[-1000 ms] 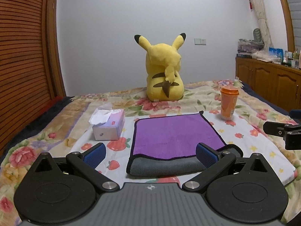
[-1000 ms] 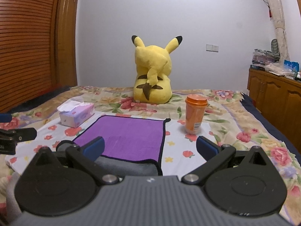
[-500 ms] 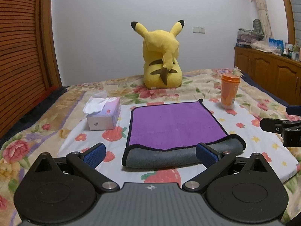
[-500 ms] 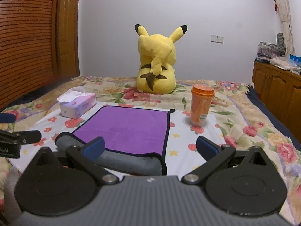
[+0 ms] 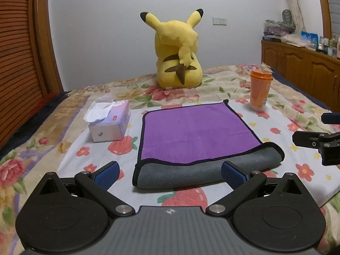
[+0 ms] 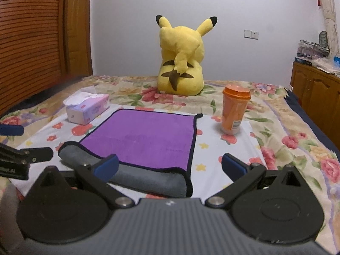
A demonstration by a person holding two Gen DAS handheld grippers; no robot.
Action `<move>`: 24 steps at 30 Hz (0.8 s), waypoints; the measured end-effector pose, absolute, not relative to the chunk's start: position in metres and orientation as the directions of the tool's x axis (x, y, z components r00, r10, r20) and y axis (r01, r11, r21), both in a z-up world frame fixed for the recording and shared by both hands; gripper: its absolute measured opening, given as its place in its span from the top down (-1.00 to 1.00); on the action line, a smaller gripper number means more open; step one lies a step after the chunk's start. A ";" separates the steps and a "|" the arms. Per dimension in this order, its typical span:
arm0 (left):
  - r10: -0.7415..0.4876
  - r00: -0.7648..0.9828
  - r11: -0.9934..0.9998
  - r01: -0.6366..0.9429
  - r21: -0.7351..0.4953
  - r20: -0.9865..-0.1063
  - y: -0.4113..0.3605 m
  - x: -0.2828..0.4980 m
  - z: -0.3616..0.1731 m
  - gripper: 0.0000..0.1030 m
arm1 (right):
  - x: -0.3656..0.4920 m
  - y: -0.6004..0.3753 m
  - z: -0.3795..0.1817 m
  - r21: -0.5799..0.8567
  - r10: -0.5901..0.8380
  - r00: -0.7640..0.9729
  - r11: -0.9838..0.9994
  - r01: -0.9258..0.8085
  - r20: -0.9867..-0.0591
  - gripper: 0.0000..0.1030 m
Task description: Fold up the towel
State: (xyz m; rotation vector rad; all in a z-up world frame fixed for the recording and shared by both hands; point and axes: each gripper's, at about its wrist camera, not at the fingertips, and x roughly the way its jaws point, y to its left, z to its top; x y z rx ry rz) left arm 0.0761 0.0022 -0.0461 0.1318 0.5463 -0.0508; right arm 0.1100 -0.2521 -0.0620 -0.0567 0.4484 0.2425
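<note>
A purple towel (image 5: 195,131) with a grey underside lies folded on the flowered bed; its grey fold edge faces me. It also shows in the right wrist view (image 6: 144,136). My left gripper (image 5: 170,175) is open and empty, raised just in front of the fold. My right gripper (image 6: 170,165) is open and empty, in front of the towel's right near corner. Each gripper's fingers show at the other view's edge, the right one (image 5: 314,140) and the left one (image 6: 25,155).
A tissue box (image 5: 110,121) stands left of the towel. An orange cup (image 5: 260,90) stands to its right. A yellow plush toy (image 5: 178,57) sits behind. A wooden cabinet (image 5: 306,68) is at the right, wooden doors (image 6: 31,38) at the left.
Both grippers have drawn back and up from the towel, which now lies farther ahead. The towel has not moved.
</note>
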 end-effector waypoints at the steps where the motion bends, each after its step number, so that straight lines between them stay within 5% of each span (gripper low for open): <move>1: -0.015 0.851 0.991 0.083 0.107 -0.525 0.003 0.079 -0.047 -1.00 | 0.112 -0.251 -0.063 -0.003 0.221 0.870 0.969 -0.247 -0.441 -1.00; 24: -0.042 0.809 0.997 0.075 0.031 -0.587 0.030 0.132 -0.064 -0.95 | 0.153 -0.241 -0.080 -0.015 0.234 0.821 0.959 -0.282 -0.520 -0.98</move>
